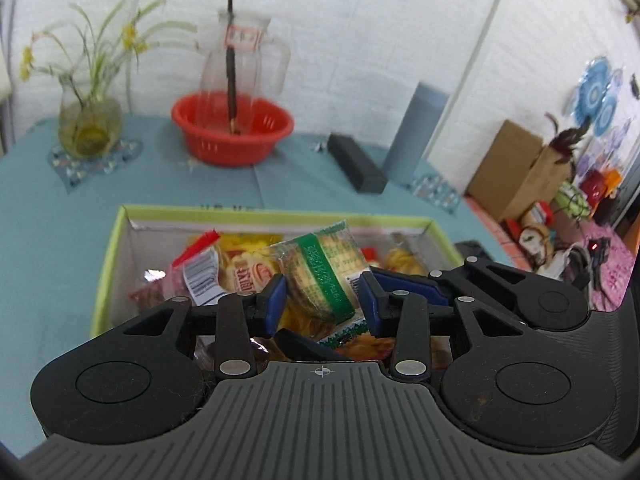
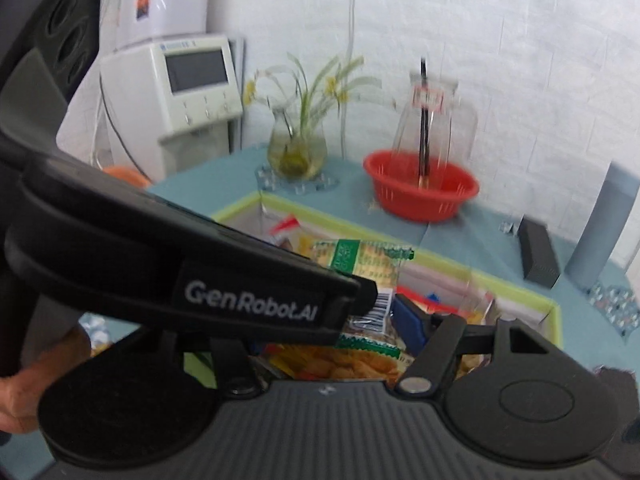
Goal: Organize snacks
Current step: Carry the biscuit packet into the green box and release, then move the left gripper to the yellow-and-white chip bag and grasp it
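Observation:
A clear cracker packet with a green stripe (image 1: 320, 276) hangs above a green-rimmed box (image 1: 276, 214) full of snack packets. My left gripper (image 1: 323, 300) is shut on it, a blue pad against each flat side. My right gripper (image 2: 344, 320) comes in from the right in the left wrist view. One blue pad (image 1: 400, 284) rests at the packet's right edge and the other finger (image 1: 304, 344) under its lower seal, so it grips the same packet (image 2: 360, 264). In the right wrist view the left gripper's housing (image 2: 248, 296) hides the right gripper's left finger.
On the teal tablecloth behind the box stand a red basket (image 1: 232, 128) holding a glass jug (image 1: 244, 60), a flower vase (image 1: 90, 120), a black block (image 1: 356, 160) and a grey-blue cylinder (image 1: 416, 132). A white appliance (image 2: 192, 88) stands at the far left. A hand (image 2: 36, 372) holds the left gripper.

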Motion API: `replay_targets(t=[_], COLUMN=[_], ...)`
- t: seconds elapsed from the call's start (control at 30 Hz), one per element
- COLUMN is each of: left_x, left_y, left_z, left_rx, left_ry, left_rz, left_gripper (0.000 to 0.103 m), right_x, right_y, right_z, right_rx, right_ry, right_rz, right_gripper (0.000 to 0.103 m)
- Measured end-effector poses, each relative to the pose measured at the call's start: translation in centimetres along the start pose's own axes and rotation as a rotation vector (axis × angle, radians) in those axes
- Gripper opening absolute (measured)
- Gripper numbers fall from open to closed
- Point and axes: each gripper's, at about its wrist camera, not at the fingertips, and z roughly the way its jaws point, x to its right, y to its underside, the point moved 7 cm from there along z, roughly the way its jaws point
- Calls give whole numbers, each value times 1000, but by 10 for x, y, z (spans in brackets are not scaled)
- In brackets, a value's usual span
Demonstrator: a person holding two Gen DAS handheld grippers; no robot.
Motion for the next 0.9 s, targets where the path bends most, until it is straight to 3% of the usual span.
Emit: replay_targets(t=[0.1,0.17,0.23,0.4,0.53,0.63,0.77,0.9], left_x=[-5,-2,0,9,-3,-29,-78,-113], left_y=[8,8,4,0,22,54,101,124], left_z=[12,7,-6,-84,-141,-157,-147,-131], left_rx=[17,28,44,204,273,240,122,44], left_ry=[19,26,30,40,14,-27,-113,-72], left_rz=[23,31,18,46,55,15,-75,-193], left_gripper=[33,40,48,66,73,74,70,58], right_x=[-2,-8,-10,-21,-49,-81,-125,-153], right_y=[6,7,5,-3,20,49,77,79], right_z=[9,6,-8,-84,-125,-120,-86,-49], right_rx=[8,15,47,221,247,175,48,-31], right_ry=[-3,0,13,71,-1,-98,-179,-236], right_rz=[-22,-33,-30,-36,-11,10,-26,-41], right_gripper=[77,91,93,94,94,94,94,94])
